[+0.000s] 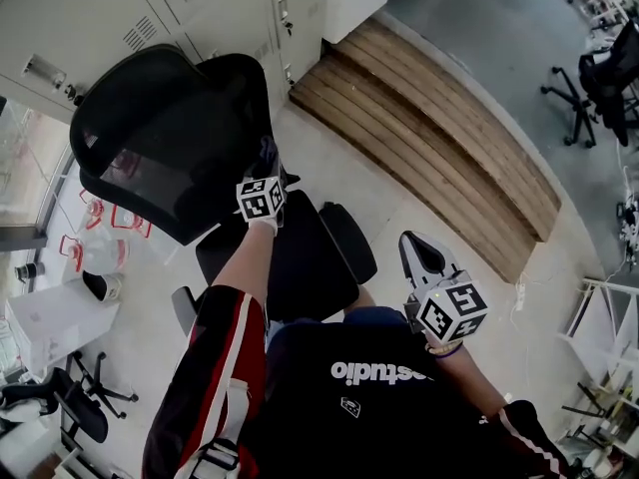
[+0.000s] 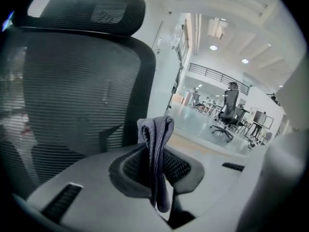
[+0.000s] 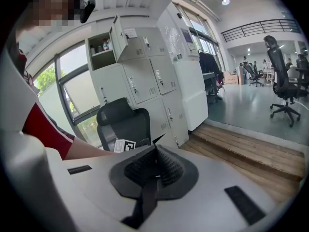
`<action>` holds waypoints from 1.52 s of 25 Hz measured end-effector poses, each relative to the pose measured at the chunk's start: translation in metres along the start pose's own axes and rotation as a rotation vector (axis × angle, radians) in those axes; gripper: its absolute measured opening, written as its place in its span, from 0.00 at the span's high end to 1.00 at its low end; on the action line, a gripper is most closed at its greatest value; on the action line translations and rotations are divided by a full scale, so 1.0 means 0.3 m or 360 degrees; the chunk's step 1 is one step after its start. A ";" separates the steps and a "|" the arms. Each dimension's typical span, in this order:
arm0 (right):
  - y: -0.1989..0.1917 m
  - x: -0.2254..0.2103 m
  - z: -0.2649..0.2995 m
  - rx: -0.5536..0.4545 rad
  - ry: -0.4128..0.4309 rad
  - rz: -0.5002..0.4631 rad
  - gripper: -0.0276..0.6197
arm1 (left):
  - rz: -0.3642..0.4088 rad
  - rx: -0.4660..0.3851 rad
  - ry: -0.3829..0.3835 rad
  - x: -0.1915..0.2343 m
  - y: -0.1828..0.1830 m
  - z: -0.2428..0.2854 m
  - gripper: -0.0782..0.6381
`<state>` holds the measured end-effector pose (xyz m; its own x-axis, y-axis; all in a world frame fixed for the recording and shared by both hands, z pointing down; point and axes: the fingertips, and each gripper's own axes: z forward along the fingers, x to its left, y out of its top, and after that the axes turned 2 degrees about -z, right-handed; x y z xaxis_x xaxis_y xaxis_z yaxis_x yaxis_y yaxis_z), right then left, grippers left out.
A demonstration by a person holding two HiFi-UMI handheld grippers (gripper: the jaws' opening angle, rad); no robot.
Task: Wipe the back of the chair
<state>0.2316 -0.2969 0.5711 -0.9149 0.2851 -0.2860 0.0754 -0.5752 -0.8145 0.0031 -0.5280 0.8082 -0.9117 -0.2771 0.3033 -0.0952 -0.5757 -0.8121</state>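
Note:
A black mesh office chair [image 1: 160,133] with a headrest stands by the lockers; its backrest [image 2: 72,91] fills the left of the left gripper view, and the chair [image 3: 123,122] shows small in the right gripper view. My left gripper [image 1: 268,173] is at the right edge of the backrest, shut on a folded grey cloth [image 2: 157,149] that sticks up between its jaws, just short of the mesh. My right gripper [image 1: 421,257] hangs off to the right, away from the chair, jaws shut with nothing in them.
White lockers [image 1: 200,8] stand behind the chair. A wooden step [image 1: 429,138] runs diagonally on the right. A black chair seat [image 1: 300,257] lies under my arms. Clear containers [image 1: 100,238] and another chair base [image 1: 70,407] sit on the floor at the left.

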 end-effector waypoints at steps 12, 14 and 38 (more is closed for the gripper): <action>0.108 0.304 0.089 -0.0062 0.0281 -0.0131 0.93 | 0.0123 -0.0163 -0.0229 -0.142 0.121 -0.373 0.81; 0.117 0.375 0.113 -0.0062 0.0339 -0.0157 0.93 | 0.0117 -0.0207 -0.0220 -0.104 0.142 -0.464 0.81; 0.082 1.181 0.192 -0.0107 0.0638 -0.0461 0.93 | 0.0143 -0.0675 0.0158 0.391 0.368 -1.682 0.81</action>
<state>-0.1135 -0.2542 0.4788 -0.6786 0.7057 -0.2037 -0.1219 -0.3817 -0.9162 -0.3161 -0.2360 0.5025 -0.9558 -0.2249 0.1895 -0.1504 -0.1801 -0.9721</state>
